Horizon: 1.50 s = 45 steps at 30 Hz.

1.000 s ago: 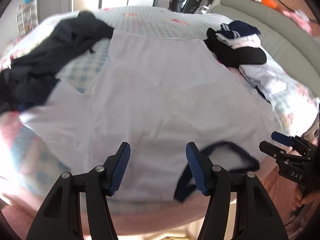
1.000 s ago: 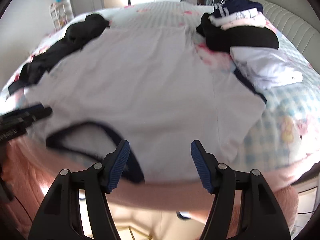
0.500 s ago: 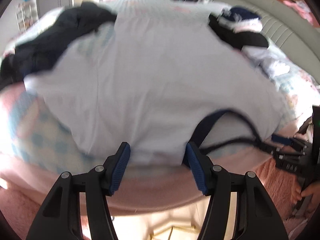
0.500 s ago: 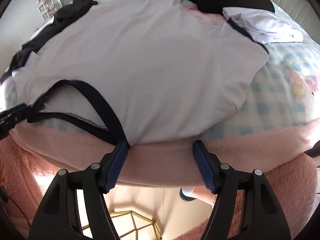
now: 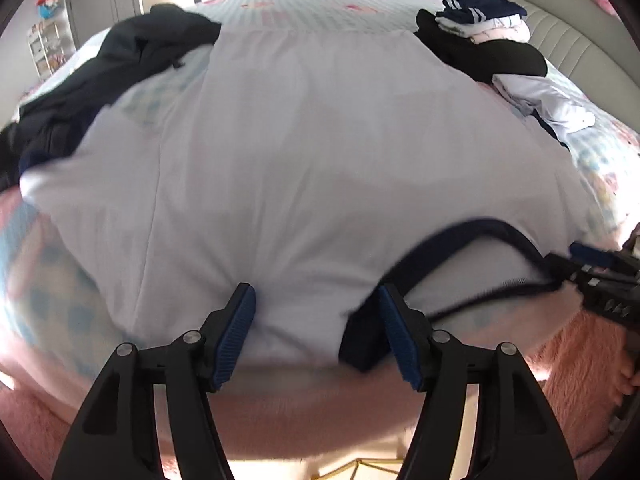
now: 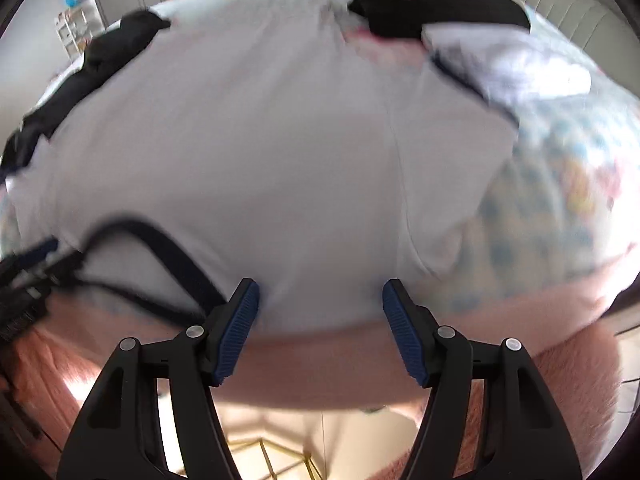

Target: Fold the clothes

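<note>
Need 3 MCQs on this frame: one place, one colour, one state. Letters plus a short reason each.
1. Where does the dark heap of clothes lie, seen from the left wrist?
A. left of the white shirt
B. on the floor
C. on the headboard

2. What colour is the trim of the white shirt's neckline?
A. red
B. navy
C. yellow

3. How stands the right gripper?
A. shut on the neckline
B. shut on the pink blanket
C. open over the shirt's near edge

Key: 1 A, it sprawls along the shirt's left side on the bed. 2 B, a dark blue band rims the opening. 3 C, its blue fingers stand wide apart with nothing pinched.
</note>
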Motion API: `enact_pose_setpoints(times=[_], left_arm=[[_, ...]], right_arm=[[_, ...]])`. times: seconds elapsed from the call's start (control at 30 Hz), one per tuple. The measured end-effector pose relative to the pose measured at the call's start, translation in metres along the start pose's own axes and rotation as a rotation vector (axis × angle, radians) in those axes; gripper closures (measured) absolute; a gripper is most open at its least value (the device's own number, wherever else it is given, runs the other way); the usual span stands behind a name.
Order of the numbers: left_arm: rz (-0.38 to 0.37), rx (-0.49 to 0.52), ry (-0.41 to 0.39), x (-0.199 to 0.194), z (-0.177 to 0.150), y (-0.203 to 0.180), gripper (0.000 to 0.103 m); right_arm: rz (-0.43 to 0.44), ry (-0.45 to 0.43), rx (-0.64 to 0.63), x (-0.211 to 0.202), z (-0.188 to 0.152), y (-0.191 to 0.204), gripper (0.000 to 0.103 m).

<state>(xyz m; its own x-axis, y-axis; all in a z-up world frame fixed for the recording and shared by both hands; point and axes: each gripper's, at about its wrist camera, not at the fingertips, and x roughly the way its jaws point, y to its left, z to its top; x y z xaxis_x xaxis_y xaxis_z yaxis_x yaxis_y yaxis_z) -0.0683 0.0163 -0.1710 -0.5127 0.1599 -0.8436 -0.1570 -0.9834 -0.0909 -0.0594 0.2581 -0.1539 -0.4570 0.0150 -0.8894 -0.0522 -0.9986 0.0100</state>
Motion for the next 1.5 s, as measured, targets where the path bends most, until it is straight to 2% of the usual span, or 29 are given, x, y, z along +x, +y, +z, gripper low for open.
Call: enact_pose_setpoints(times=[0.13, 0.2, 0.3, 0.43, 0.57, 0.7, 0.83, 1.0, 1.03, 1.1, 1.13, 1.17, 1.2, 1.37, 1.43, 1.5], left_arm=[[-0.061, -0.051, -0.052, -0.020, 0.003, 0.006, 0.037], [-0.085, -0.067, -0.077, -0.029, 0.008, 0.006, 0.037], [-0.094, -0.026, -0.102, -0.033, 0.024, -0.008, 0.037], [-0.124, 0.047, -0.107, -0.026, 0.037, -0.037, 0.037], [-0.122, 0.094, -0.105, -0.013, 0.048, -0.062, 0.037], [-0.175, 0.046, -0.083, 0.002, 0.070, -0.077, 0.037], [-0.224, 0.076, -0.080, 0.014, 0.098, -0.114, 0.037], [-0.286, 0.136, -0.008, 0.040, 0.116, -0.164, 0.037], [-0.298, 0.148, -0.002, 0.043, 0.115, -0.172, 0.037], [-0.316, 0.167, 0.011, 0.048, 0.112, -0.184, 0.037], [-0.310, 0.175, 0.016, 0.051, 0.113, -0.188, 0.037], [-0.300, 0.182, 0.019, 0.054, 0.114, -0.190, 0.037], [-0.290, 0.189, 0.023, 0.057, 0.115, -0.193, 0.037], [-0.290, 0.195, -0.005, 0.055, 0.127, -0.202, 0.037], [-0.292, 0.198, -0.021, 0.054, 0.131, -0.205, 0.037], [-0.316, 0.147, 0.000, 0.058, 0.138, -0.203, 0.037]], right_arm=[[0.028, 0.003, 0.021, -0.012, -0.010, -0.007, 0.037], [0.063, -0.041, 0.064, -0.027, -0.008, -0.017, 0.037], [0.040, -0.103, 0.104, -0.046, -0.002, -0.033, 0.037], [0.002, -0.141, 0.149, -0.050, 0.014, -0.063, 0.037], [0.008, -0.157, 0.296, -0.041, 0.030, -0.105, 0.036], [0.049, -0.103, 0.395, -0.015, 0.054, -0.139, 0.036], [0.056, -0.084, 0.370, 0.003, 0.077, -0.144, 0.036], [0.067, -0.065, 0.387, 0.034, 0.092, -0.146, 0.037], [0.074, -0.064, 0.387, 0.039, 0.093, -0.148, 0.038], [0.100, -0.092, 0.373, 0.040, 0.098, -0.150, 0.057], [0.114, -0.106, 0.366, 0.041, 0.100, -0.151, 0.062], [0.139, -0.121, 0.368, 0.039, 0.101, -0.155, 0.072], [0.165, -0.136, 0.370, 0.038, 0.102, -0.158, 0.078], [0.347, -0.198, 0.478, 0.032, 0.098, -0.171, 0.079], [0.367, -0.215, 0.454, 0.026, 0.099, -0.164, 0.079], [0.408, -0.228, 0.421, 0.020, 0.099, -0.156, 0.079]])
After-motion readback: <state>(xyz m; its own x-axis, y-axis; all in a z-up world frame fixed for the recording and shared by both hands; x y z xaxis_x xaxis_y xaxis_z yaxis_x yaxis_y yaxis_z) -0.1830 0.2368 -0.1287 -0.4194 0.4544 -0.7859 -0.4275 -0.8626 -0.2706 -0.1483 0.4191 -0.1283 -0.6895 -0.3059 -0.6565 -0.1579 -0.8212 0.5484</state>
